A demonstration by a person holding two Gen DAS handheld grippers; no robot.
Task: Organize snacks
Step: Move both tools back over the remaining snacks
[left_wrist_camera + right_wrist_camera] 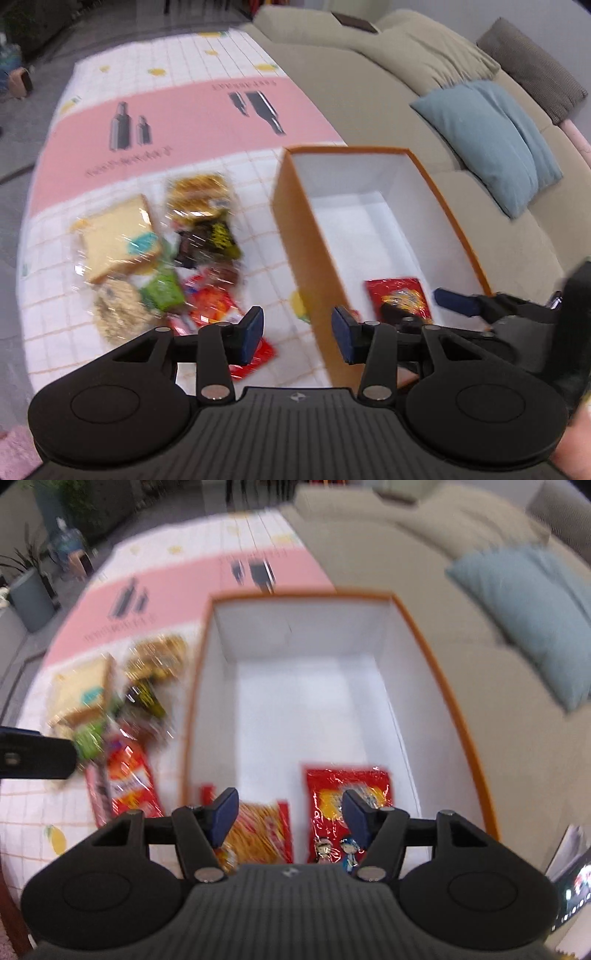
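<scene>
An orange box (295, 236) with a white inside stands on the table; it also shows in the right wrist view (436, 672). Inside lie a red snack bag (347, 797) and a noodle-print packet (258, 830). The red bag also shows in the left wrist view (399, 295). A pile of snacks (155, 251) lies left of the box, with a bread bag (114, 236) and a red packet (129, 779). My left gripper (297, 334) is open and empty over the box's left wall. My right gripper (290, 814) is open and empty above the box's near end.
A pink and white checked cloth (192, 114) covers the table. A beige sofa (369, 74) with a blue cushion (491, 136) runs along the right side. Plants (29, 576) stand at the far left.
</scene>
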